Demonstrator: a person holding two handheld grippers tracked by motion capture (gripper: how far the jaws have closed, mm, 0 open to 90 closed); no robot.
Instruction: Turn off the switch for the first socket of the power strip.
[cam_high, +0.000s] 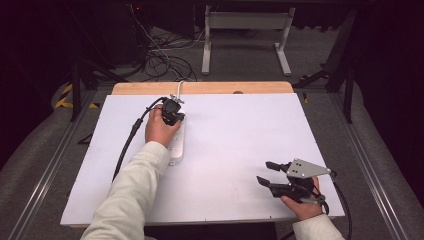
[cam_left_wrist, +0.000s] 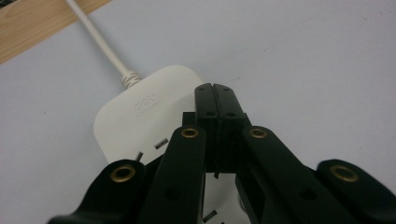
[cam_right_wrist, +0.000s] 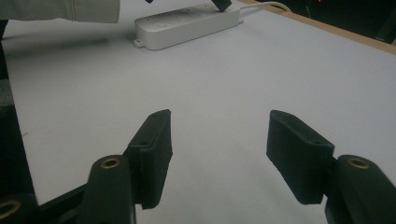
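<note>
A white power strip (cam_high: 177, 146) lies lengthwise on the left half of the white board (cam_high: 240, 140), and its white cord (cam_left_wrist: 100, 44) runs off over the far wooden edge. My left gripper (cam_high: 173, 116) hovers over the strip's far end, jaws pressed together with nothing visible between them. In the left gripper view the shut tips (cam_left_wrist: 215, 89) sit just above the strip's rounded end (cam_left_wrist: 140, 109), beside its sockets. My right gripper (cam_high: 265, 172) rests near the front right corner, open and empty. The right gripper view has its jaws (cam_right_wrist: 217, 128) wide apart over bare board, with the strip (cam_right_wrist: 187, 21) far off.
A wooden strip (cam_high: 202, 88) borders the board's far edge. Beyond the table stand a white metal frame (cam_high: 245, 35) and a tangle of floor cables (cam_high: 160, 55). A pale sleeve (cam_high: 135, 190) reaches in from the bottom left. Rails run along both sides of the table.
</note>
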